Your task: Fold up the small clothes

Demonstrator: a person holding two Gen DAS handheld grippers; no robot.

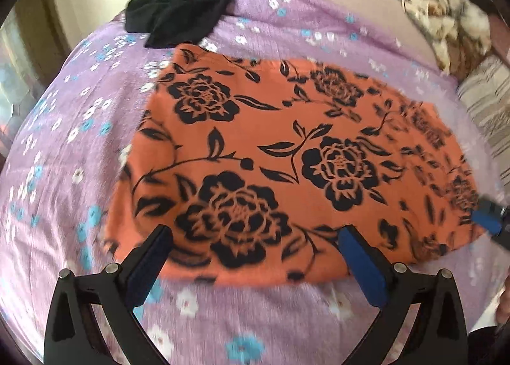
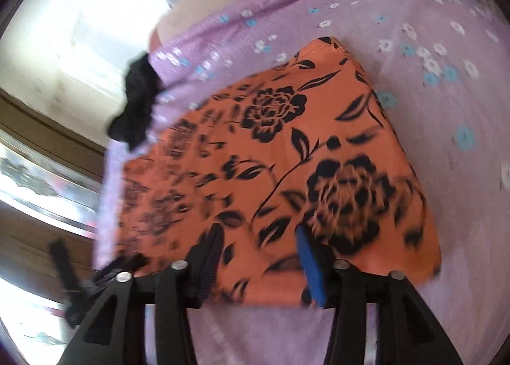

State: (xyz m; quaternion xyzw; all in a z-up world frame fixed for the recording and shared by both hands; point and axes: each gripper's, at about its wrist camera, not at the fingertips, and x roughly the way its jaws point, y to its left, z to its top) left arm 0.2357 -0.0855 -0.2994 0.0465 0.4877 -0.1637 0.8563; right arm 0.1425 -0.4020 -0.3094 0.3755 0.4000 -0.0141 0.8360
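- Orange cloth [image 1: 271,154] w/ black flower print lies flat on the bed [image 1: 57,174], mid-bed. It looks already folded into a neat panel; edges look doubled, so prob. more than one layer.
- Black garment [image 1: 178,5] sits crumpled near the bed's far edge, just touching the orange cloth's far corner. I judge it's next in line.
- Left gripper [image 1: 255,245]: jaws wide apart, nothing between them, hovering over the cloth's near edge.
- Right gripper [image 2: 258,253]: jaws part-way apart, cloth under them but not pinched as far as I can tell; view is blurred.
- Handling, my read: thin, light, limp fabric w/ no stiffness, so it'll sag and unfold if lifted from one point. Doesn't look slippery on the bedsheet, not fragile.
- Where I'd grab: both near corners, one per gripper, pinching all layers at the edge so the fold stays together. Avoid mid-panel pinches, they'd bunch it.
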